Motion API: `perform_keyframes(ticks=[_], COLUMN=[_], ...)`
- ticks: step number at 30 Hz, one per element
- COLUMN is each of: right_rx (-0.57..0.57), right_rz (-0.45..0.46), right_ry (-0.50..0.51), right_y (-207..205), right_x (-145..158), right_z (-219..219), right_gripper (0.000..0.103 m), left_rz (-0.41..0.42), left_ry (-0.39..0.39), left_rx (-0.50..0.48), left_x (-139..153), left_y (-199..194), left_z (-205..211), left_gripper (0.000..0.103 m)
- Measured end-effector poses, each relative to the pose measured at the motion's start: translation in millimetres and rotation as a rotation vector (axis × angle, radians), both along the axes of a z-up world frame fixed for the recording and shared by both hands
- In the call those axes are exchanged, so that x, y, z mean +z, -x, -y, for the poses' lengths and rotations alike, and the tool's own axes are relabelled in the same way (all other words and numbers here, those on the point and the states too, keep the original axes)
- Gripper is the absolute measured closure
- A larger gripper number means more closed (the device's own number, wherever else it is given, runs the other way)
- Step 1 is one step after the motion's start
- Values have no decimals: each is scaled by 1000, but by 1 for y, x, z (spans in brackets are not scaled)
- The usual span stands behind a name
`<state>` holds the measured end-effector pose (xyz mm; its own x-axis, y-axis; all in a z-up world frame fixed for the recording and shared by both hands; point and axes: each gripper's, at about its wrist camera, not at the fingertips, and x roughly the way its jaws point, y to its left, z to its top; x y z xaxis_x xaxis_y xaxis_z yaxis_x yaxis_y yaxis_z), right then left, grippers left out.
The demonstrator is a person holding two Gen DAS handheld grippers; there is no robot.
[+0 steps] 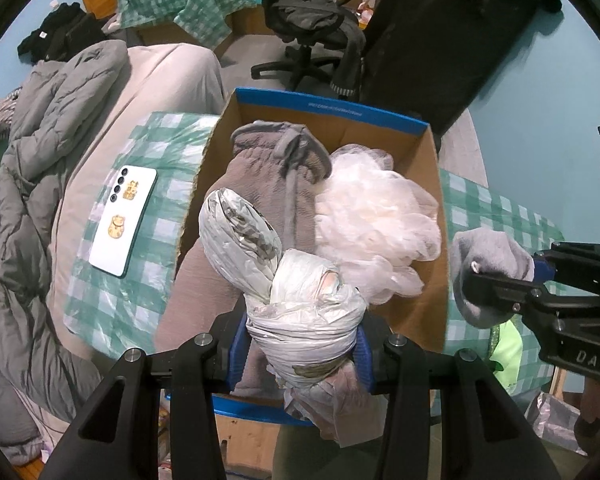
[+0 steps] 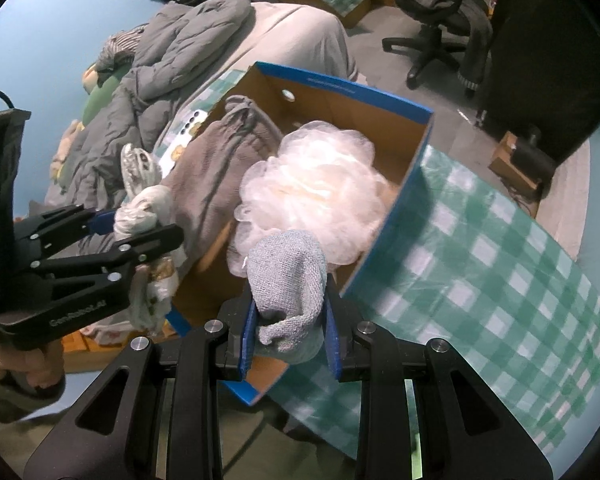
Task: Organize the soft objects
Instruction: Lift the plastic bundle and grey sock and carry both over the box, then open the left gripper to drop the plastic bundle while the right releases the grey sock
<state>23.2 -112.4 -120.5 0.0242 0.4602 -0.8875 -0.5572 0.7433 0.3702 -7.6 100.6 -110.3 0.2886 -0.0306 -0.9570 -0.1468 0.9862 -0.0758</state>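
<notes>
A cardboard box (image 1: 428,160) with a blue rim sits on the bed and also shows in the right wrist view (image 2: 416,152). Inside lie grey-brown trousers (image 1: 268,160) and a white mesh bath pouf (image 1: 376,216). My left gripper (image 1: 302,344) is shut on a bundle of crumpled plastic bags (image 1: 300,304) above the box's near edge; that bundle also shows in the right wrist view (image 2: 140,208). My right gripper (image 2: 290,328) is shut on a rolled grey sock (image 2: 288,276) just over the box's right front corner; the sock also shows in the left wrist view (image 1: 484,268).
A white phone (image 1: 122,220) lies on the green checked sheet (image 1: 156,152) left of the box. A grey padded jacket (image 1: 32,184) lies on the bed at far left. An office chair (image 1: 312,28) and a black cabinet (image 1: 452,40) stand behind.
</notes>
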Motion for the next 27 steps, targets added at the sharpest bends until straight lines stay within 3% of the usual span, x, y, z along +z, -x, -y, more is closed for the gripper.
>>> perform_keyframes(ticks=[21, 25, 27], right_rx=[-16, -11, -9], right_rz=[-101, -107, -105], right_ry=[-1, 23, 45], right_y=[10, 13, 15], right_x=[-42, -50, -53], right_z=[-43, -47, -48], right_gripper=[76, 73, 66], left_rz=[-79, -83, -75], left_ry=[50, 34, 18], left_rx=[-46, -46, -43], left_x=[-69, -74, -70], left_y=[-9, -5, -1], left_z=[-19, -20, -20], left_gripper=[58, 55, 45])
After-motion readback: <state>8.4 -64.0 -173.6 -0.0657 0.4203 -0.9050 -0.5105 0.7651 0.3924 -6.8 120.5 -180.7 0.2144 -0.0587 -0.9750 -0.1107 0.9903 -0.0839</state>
